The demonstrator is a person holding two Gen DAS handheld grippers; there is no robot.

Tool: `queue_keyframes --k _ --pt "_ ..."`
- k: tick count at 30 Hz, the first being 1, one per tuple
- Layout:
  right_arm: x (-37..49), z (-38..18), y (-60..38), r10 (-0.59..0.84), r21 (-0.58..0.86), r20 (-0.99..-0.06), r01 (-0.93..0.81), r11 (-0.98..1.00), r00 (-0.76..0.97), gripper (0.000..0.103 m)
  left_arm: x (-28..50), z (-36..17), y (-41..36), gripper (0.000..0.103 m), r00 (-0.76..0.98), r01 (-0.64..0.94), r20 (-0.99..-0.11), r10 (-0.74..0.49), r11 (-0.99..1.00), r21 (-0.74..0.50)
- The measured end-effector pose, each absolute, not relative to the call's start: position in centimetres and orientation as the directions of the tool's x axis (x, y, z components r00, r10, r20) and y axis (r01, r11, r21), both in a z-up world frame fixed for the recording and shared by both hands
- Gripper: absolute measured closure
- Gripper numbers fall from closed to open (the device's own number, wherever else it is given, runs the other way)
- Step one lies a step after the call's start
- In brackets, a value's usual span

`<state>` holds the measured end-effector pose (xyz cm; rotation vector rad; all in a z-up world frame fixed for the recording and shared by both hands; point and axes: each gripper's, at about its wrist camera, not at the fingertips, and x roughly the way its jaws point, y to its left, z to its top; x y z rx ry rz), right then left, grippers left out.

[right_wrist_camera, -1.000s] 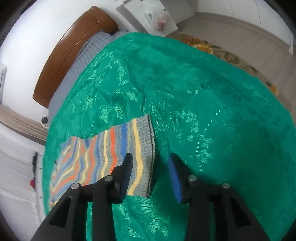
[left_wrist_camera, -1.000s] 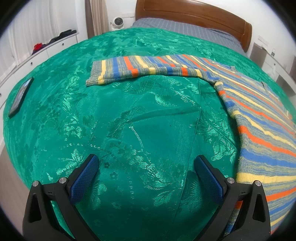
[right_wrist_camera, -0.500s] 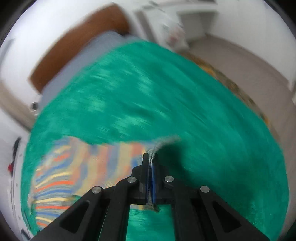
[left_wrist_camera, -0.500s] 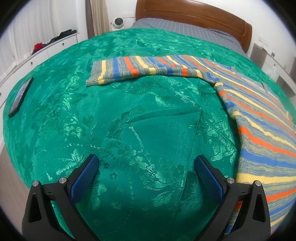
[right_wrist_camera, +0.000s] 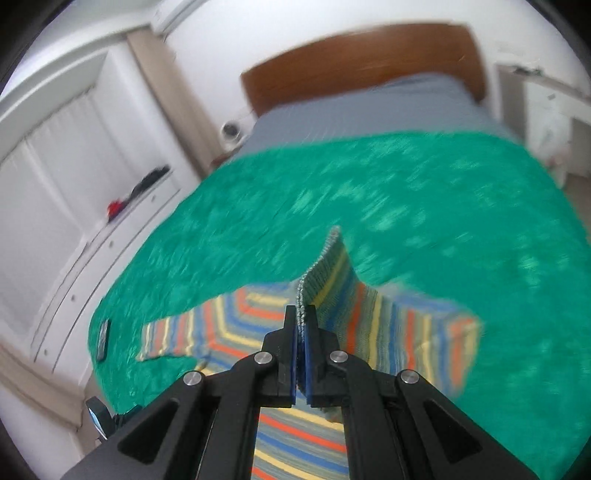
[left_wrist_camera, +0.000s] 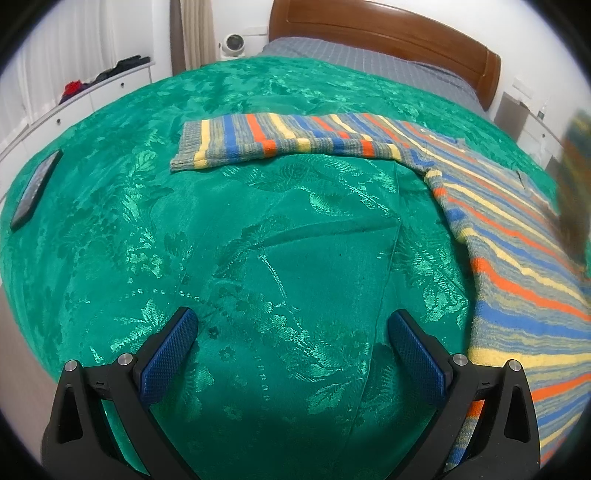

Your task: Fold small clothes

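Note:
A striped knit sweater (left_wrist_camera: 517, 236) in blue, orange, yellow and grey lies on the green bedspread (left_wrist_camera: 258, 240). Its left sleeve (left_wrist_camera: 280, 142) stretches flat to the left. My left gripper (left_wrist_camera: 291, 354) is open and empty, low over the bedspread, left of the sweater's hem. My right gripper (right_wrist_camera: 301, 325) is shut on the cuff of the right sleeve (right_wrist_camera: 325, 269) and holds it lifted above the sweater body (right_wrist_camera: 295, 443). The lifted sleeve shows blurred at the right edge of the left wrist view (left_wrist_camera: 576, 177).
A dark phone (left_wrist_camera: 35, 188) lies on the bedspread near its left edge. A wooden headboard (left_wrist_camera: 388, 33) and grey sheet are at the far end. White drawers (left_wrist_camera: 85, 99) stand along the left wall, and a white nightstand (left_wrist_camera: 528, 110) stands at the right.
My right gripper closed on the right sleeve's cuff, lifted it and swung it over the sweater body. My left gripper has not moved.

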<state>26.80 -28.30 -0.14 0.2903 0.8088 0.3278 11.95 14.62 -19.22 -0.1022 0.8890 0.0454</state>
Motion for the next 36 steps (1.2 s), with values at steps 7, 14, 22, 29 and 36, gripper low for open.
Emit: queue_keyframes --k 7,14,22,29,36 --pt "28.0 -8.2 -23.9 0.617 0.631 -0.611 -0.166 0.758 0.497 0.045 11.8 -19.2 14.7 0.000 0.632 -0.081 -0.775 -0.005 0.994 -0.073" --pt "22.5 -9.7 -33.1 0.423 0.471 -0.707 -0.069 0.880 0.567 0.041 11.8 -19.4 14.2 0.000 0.632 -0.086 -0.775 0.021 0.995 -0.043" --pt "11.1 -13.7 -43.2 0.134 0.237 -0.798 0.103 0.966 0.588 0.040 11.9 -19.6 13.7 0.000 0.633 -0.093 -0.773 0.047 0.996 -0.016" --pt "1.7 -15.4 -45.0 -0.048 0.113 -0.728 0.188 0.976 0.684 0.040 11.7 -19.8 13.4 0.000 0.645 -0.108 -0.761 0.072 0.994 0.002" --pt "-0.6 -14.6 -45.2 -0.128 0.115 -0.645 0.262 0.958 0.753 0.037 11.4 -19.7 13.5 0.000 0.652 -0.111 -0.755 0.068 0.994 -0.006"
